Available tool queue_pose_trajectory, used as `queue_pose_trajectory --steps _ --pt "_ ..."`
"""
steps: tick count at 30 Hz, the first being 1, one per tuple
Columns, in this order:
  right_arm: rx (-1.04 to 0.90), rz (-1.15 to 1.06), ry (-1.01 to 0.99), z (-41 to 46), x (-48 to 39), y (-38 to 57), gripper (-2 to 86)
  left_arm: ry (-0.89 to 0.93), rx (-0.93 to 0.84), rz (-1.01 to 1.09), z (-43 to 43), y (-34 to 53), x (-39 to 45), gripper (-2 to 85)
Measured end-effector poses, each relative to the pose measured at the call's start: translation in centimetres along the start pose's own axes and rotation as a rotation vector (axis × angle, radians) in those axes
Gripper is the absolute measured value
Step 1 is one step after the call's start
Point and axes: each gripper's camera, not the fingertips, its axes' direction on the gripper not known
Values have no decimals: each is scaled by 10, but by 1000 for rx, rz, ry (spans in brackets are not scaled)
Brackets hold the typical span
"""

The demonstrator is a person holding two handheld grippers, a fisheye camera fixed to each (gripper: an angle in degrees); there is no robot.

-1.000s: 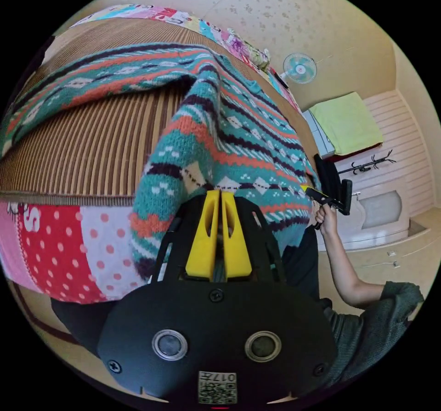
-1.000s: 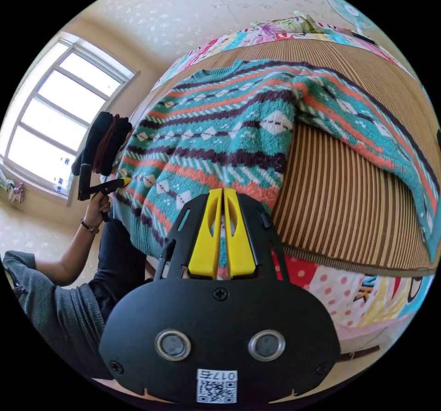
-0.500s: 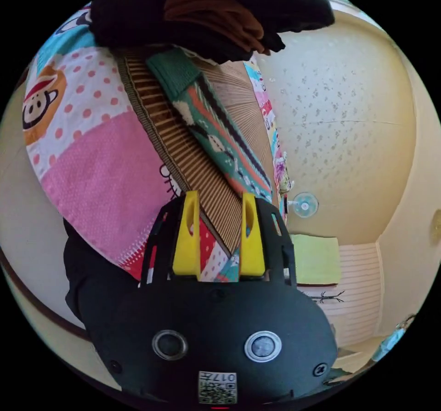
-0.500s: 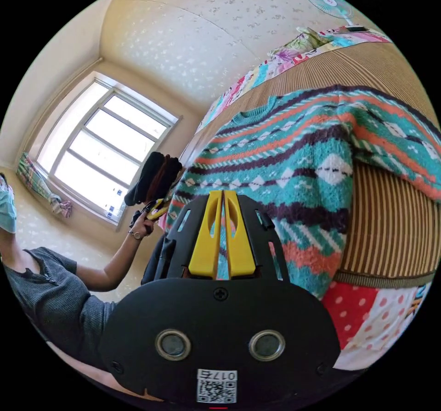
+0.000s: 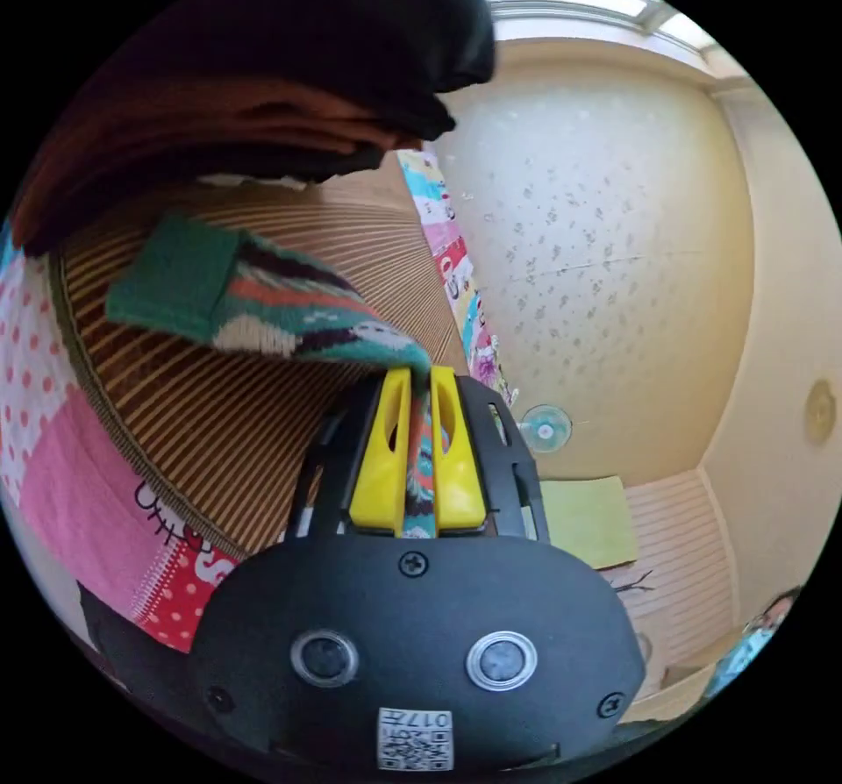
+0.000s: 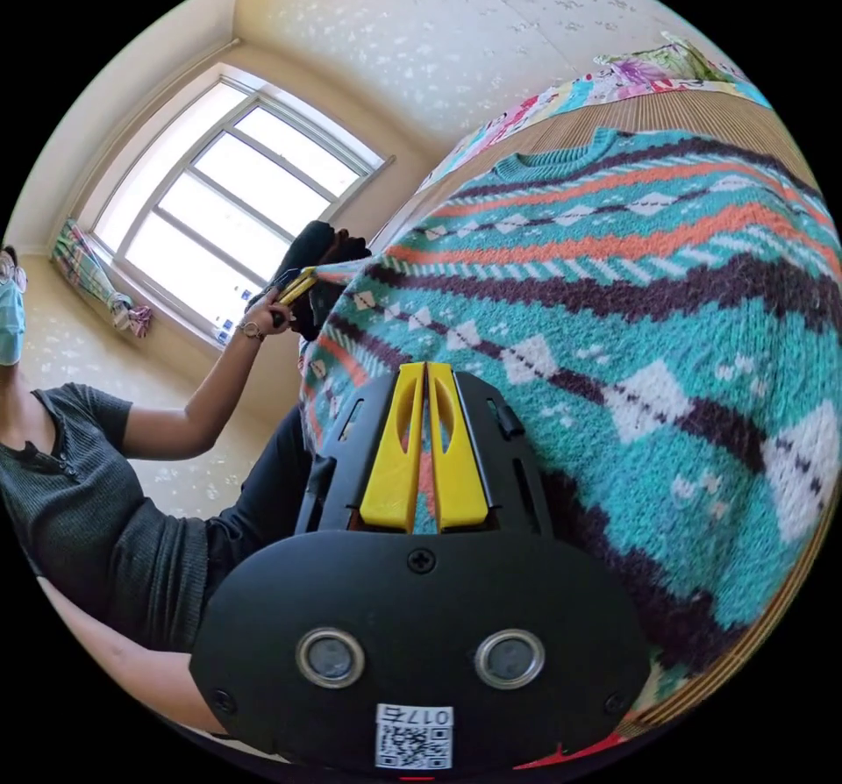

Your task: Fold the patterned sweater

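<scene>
Over striped mat (image 5: pixel 219 433), sweater (image 5: pixel 289 310) sleeve apparently sits inside left claw (image 5: pixel 419 372).

striped mat (image 5: pixel 228 433); sweater (image 6: pixel 631 310) atop

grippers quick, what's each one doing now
Left gripper: shut on the teal, orange and purple patterned knit sweater.
Right gripper: shut on the same sweater.

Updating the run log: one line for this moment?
left gripper: shut on sweater | right gripper: shut on sweater | on striped mat
</scene>
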Motion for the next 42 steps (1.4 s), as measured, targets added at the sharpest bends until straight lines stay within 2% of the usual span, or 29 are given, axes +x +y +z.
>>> queue_pose_trajectory --steps 3,6,8,9,10,11,12,13,14,15,16,17,19,23,26,27,28,30,33,38,42 --pt "-7 -18 30 -7 -2 4 6 -10 35 272 17 18 107 42" --pt "-13 -39 70 -12 -6 7 6 27 -38 567 62 67 201 43" --pt "-6 -41 60 -18 -5 9 6 27 -167 704 107 107 236 44" --pt "0 -44 52 -22 -4 10 6 -12 -289 800 146 143 248 45" --pt "4 -52 50 -26 -5 11 6 -101 -441 896 191 184 249 46" --pt "3 -59 52 -27 -6 12 6 -162 -515 931 215 205 244 47" --pt "2 -74 58 -29 -7 13 6 -296 -639 968 258 245 223 47" --pt "4 -83 62 -31 -8 13 6 -443 -748 968 294 278 194 47" --pt "7 -85 64 -33 -8 14 6 -512 -785 956 307 290 179 48" --pt "11 -88 64 -36 -8 14 6 -489 -783 948 308 301 160 49" --pt "14 -90 57 -39 -8 14 6 -414 -682 928 287 298 154 48" --pt "15 -92 54 -40 -8 14 6 -384 -668 900 279 294 151 47" --pt "18 -101 43 -45 -7 14 6 -310 -730 740 261 271 135 30" --pt "11 -103 51 -51 -8 10 6 -152 -789 588 221 249 103 -3" --pt "14 -96 45 -57 -8 5 7 -224 -834 504 187 248 75 -9" --pt "18 -93 43 -60 -8 4 7 -282 -904 500 180 254 66 -9" --pt "29 -91 48 -63 -8 2 7 -320 -998 509 177 263 58 -10" --pt "35 -79 56 -67 -8 -1 8 -293 -1022 515 159 264 55 -10" --pt "49 -15 39 -76 -3 -8 9 -354 -1124 567 149 265 57 -10" --pt "295 238 83 -130 5 14 20 -428 -1151 664 162 269 53 -10" --pt "659 367 184 -215 3 81 56 -519 -1208 667 189 262 57 -8"
